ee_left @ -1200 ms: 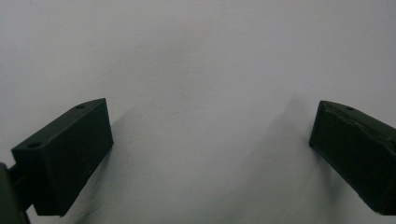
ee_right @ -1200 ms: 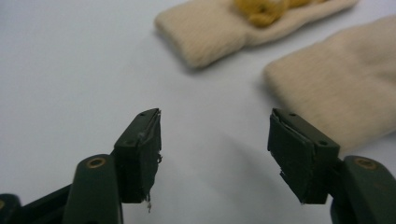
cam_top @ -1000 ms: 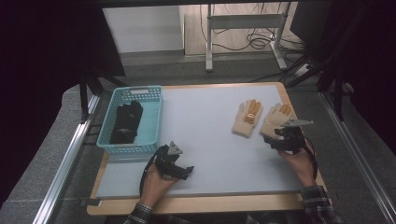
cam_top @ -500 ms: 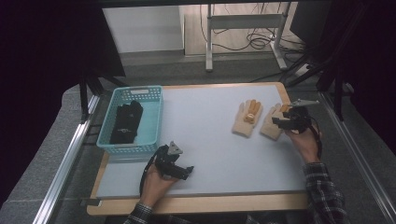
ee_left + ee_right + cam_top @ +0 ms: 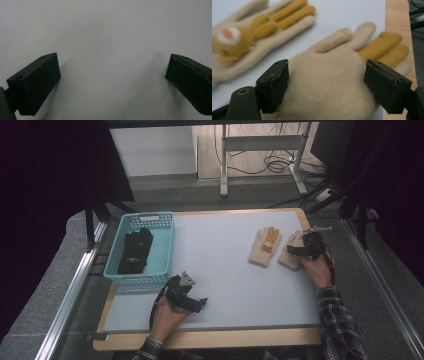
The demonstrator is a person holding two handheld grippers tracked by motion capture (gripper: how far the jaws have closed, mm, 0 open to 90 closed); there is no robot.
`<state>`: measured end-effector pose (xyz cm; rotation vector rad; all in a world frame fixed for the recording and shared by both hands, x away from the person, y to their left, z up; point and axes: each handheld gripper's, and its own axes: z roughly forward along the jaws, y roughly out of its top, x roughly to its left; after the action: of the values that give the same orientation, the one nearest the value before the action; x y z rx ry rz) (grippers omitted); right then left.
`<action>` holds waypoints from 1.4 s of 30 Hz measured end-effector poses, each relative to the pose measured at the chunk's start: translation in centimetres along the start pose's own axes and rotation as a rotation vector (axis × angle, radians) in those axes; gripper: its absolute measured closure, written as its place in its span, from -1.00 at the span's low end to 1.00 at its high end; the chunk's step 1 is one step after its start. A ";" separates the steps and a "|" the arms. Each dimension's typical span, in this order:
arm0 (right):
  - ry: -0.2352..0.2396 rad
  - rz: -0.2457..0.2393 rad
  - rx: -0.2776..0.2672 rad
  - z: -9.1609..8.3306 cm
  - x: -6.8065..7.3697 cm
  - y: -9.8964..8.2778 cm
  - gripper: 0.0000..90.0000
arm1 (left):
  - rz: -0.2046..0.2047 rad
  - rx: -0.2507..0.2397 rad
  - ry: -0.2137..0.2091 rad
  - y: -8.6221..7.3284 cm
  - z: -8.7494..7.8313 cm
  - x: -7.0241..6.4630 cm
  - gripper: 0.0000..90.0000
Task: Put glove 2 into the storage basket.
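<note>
High view: pale grey mat (image 5: 225,270) on a wood-edged table (image 5: 210,338), grey floor around, metal rails at both sides, a white desk frame (image 5: 260,150) and loose cables (image 5: 272,165) behind. Teal plastic lattice basket (image 5: 162,227) at the table's left holds dark folded gloves (image 5: 135,251). Two fuzzy knit gloves lie flat at the right: cream left glove (image 5: 264,246) with mustard fingers and a stitched animal face, and just beside it the right glove (image 5: 329,82), its palm soft and cream, fingers near the table's wooden edge. Right gripper (image 5: 325,82) sits low over that glove's palm, jaws just widened and standing either side of it, pads at the fabric edges, no clamp visible. Left gripper (image 5: 112,72) rests on bare mat near the table's front, well apart from the gloves, jaws spread wide with nothing between.
</note>
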<state>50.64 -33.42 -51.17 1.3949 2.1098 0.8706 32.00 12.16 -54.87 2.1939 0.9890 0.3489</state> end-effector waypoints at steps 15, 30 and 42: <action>0.021 0.018 0.012 -1.1 -0.5 -0.8 0.32 | 0.001 -0.001 0.001 0.0 0.0 0.0 -1.00; 0.091 -0.033 -0.085 -5.4 1.7 -0.5 0.31 | 0.000 -0.002 0.002 0.0 0.0 0.0 -0.99; 0.194 -0.153 -0.148 -9.2 8.1 0.0 0.29 | -0.002 -0.003 0.002 0.0 0.0 0.0 -0.99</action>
<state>41.36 -28.26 -45.07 1.0979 2.2086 1.1121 31.98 12.15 -54.88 2.1903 0.9916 0.3519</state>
